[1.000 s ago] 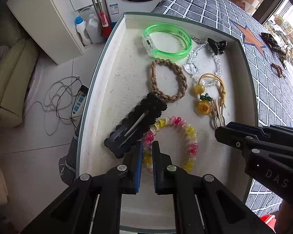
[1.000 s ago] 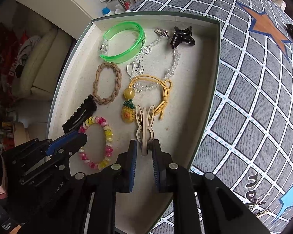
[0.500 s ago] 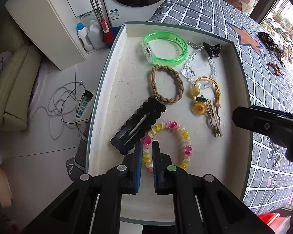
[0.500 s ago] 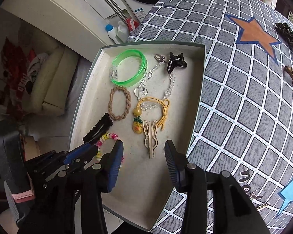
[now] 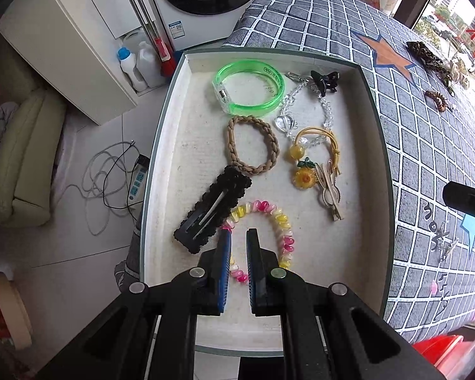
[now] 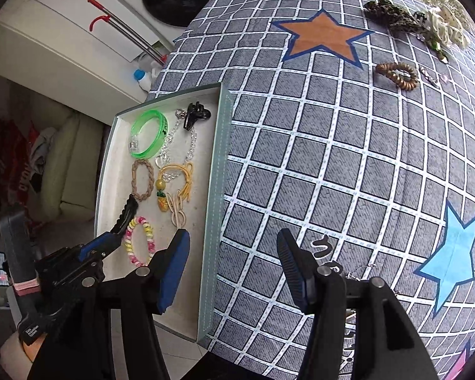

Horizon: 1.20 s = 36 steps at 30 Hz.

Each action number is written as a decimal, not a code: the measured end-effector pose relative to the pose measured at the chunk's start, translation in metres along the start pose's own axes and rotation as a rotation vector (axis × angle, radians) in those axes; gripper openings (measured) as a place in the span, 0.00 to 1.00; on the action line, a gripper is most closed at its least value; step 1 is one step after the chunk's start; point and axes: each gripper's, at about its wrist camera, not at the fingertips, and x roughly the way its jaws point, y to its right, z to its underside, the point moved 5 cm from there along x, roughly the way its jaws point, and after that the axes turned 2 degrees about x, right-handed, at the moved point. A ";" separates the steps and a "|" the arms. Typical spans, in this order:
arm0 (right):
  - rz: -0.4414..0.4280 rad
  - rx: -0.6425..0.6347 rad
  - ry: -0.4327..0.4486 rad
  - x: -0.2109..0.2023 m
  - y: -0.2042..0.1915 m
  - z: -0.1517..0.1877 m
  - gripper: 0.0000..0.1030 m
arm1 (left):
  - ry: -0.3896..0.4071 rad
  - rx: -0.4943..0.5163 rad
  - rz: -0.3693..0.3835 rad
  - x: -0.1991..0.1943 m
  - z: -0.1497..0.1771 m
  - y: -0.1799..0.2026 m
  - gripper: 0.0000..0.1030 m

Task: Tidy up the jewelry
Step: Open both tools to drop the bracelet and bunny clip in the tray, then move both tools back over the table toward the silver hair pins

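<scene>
A shallow tray [image 5: 161,145] [image 6: 220,164] at the table's left edge holds a green bangle [image 5: 248,87], a brown braided hair tie [image 5: 251,145], a black snap clip [image 5: 213,207], a pink-and-yellow bead bracelet [image 5: 278,221], a crystal bracelet [image 5: 304,107], a black claw clip [image 5: 324,80], a yellow cord with sunflower charm [image 5: 305,179] and a beige rabbit clip [image 5: 329,193] [image 6: 177,212]. My left gripper [image 5: 238,234] hovers over the bead bracelet, jaws nearly closed and empty. My right gripper [image 6: 232,237] is wide open and empty above the tray's right rim.
On the checked tablecloth lie a brown bead bracelet [image 6: 397,75], a leopard scrunchie [image 6: 392,14], a white floral piece [image 6: 446,30] and a small silver item [image 6: 361,272] near my right finger. Floor, cable and bottles [image 5: 136,66] lie left of the table edge.
My right gripper let go of the beige rabbit clip in the tray, opened wide, and pulled up and to the right. My left gripper rose slightly above the bead bracelet.
</scene>
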 end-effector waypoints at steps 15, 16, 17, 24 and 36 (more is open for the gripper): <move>0.130 0.265 -0.027 -0.033 0.110 0.053 0.60 | 0.058 0.141 0.019 -0.033 -0.020 0.065 1.00; 0.134 0.285 -0.032 -0.032 0.115 0.057 0.60 | 0.061 0.160 0.022 -0.035 -0.021 0.072 1.00; 0.135 0.303 -0.037 -0.032 0.120 0.061 0.60 | 0.064 0.180 0.023 -0.036 -0.022 0.079 1.00; 0.148 0.411 -0.068 -0.020 0.141 0.084 0.60 | 0.055 0.271 0.037 -0.035 -0.025 0.120 1.00; 0.181 0.492 -0.036 -0.001 0.148 0.081 0.60 | 0.030 0.316 0.043 -0.030 -0.031 0.147 1.00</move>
